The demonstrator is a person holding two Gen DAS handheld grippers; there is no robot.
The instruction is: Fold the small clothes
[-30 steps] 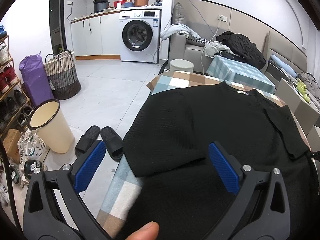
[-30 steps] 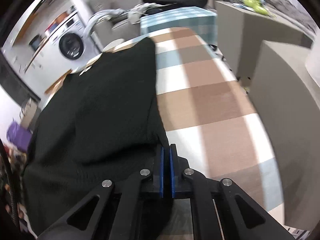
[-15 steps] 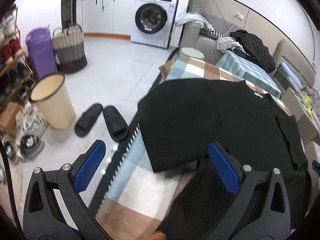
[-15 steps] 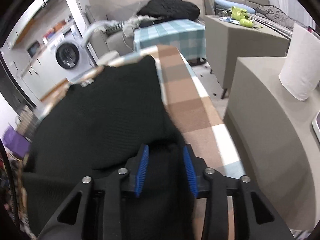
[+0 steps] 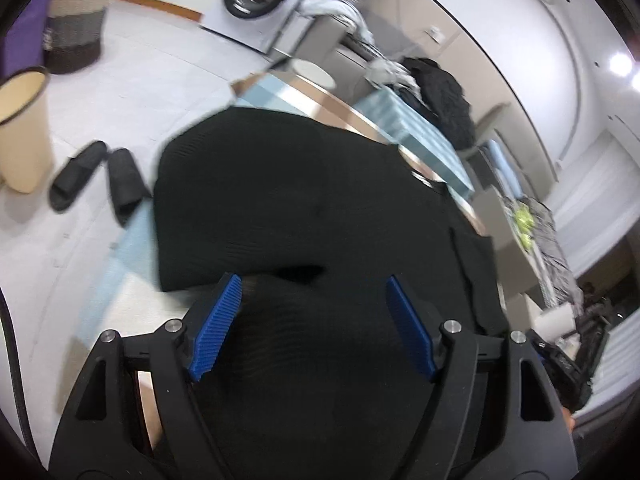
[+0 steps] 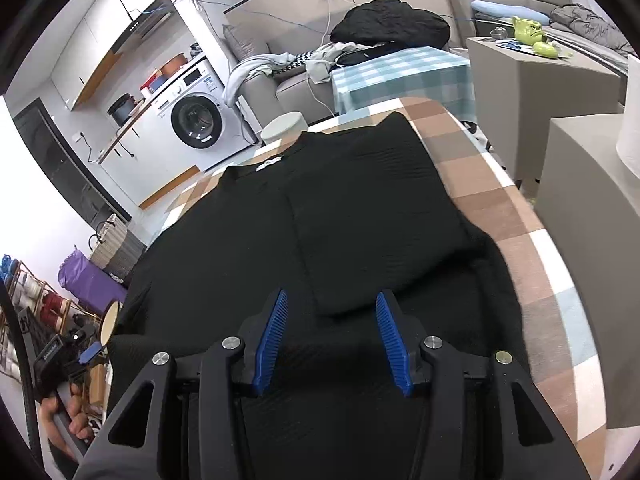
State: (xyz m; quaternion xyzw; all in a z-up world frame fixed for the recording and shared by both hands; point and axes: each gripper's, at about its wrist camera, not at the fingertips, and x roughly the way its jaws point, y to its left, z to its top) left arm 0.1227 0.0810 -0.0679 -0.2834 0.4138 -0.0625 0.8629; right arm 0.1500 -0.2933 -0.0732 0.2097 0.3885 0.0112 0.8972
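Note:
A black knit shirt (image 6: 360, 208) lies flat on the checked tablecloth (image 6: 532, 256), collar at the far end. Both of its sides are folded inward, and the right flap (image 6: 384, 240) rests on the body. My right gripper (image 6: 332, 340) hovers over the near hem; its jaws are opening and hold nothing. My left gripper (image 5: 312, 320) tilts down over the shirt's (image 5: 280, 184) near left part. Its jaws are closing, with a hump of black fabric rising between the blue pads (image 5: 218, 328), which do not press on it. A hand (image 6: 60, 420) holds that tool at the lower left of the right wrist view.
On the floor to the left stand a beige bin (image 5: 20, 128), black slippers (image 5: 96, 184) and a wicker basket (image 5: 76, 24). Behind are a washing machine (image 6: 200, 120), a sofa heaped with clothes (image 6: 388, 24) and a small checked table (image 6: 404, 76). Grey cabinets (image 6: 584, 184) flank the right edge.
The right gripper let go of the shirt's edge, opened, and drew back and up, leaving the right flap folded. The left gripper tipped down over the near hem and its jaws narrowed.

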